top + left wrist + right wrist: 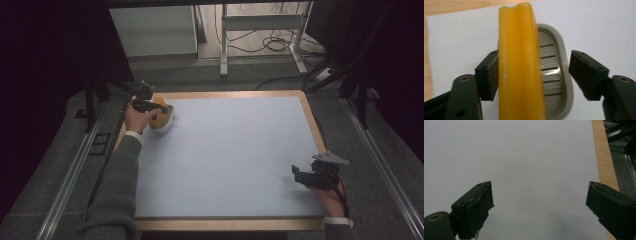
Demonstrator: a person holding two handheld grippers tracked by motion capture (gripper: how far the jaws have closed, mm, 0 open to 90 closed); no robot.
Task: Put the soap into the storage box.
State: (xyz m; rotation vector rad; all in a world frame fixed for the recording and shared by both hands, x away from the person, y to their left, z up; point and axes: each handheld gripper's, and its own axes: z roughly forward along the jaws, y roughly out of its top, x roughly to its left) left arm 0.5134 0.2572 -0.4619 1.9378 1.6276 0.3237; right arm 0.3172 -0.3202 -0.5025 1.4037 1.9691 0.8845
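An orange-yellow bar of soap (519, 65) stands on its narrow edge in a grey slotted soap dish (554, 75) at the far left of the table. My left gripper (537, 75) is open around the bar: the left pad (490, 76) touches its side, and the right pad (584, 75) stands well apart from it. In the high view the left gripper (145, 104) is over the soap (161, 108) and the dish (165, 123). My right gripper (304, 176) rests near the table's front right corner, open (539, 207) with nothing between its pads.
A pale blue mat (230, 155) covers the table inside a wooden border (312, 122). Metal rails (380, 165) run along both sides. A white cabinet (152, 30), table legs and cables (272, 42) lie beyond the far edge.
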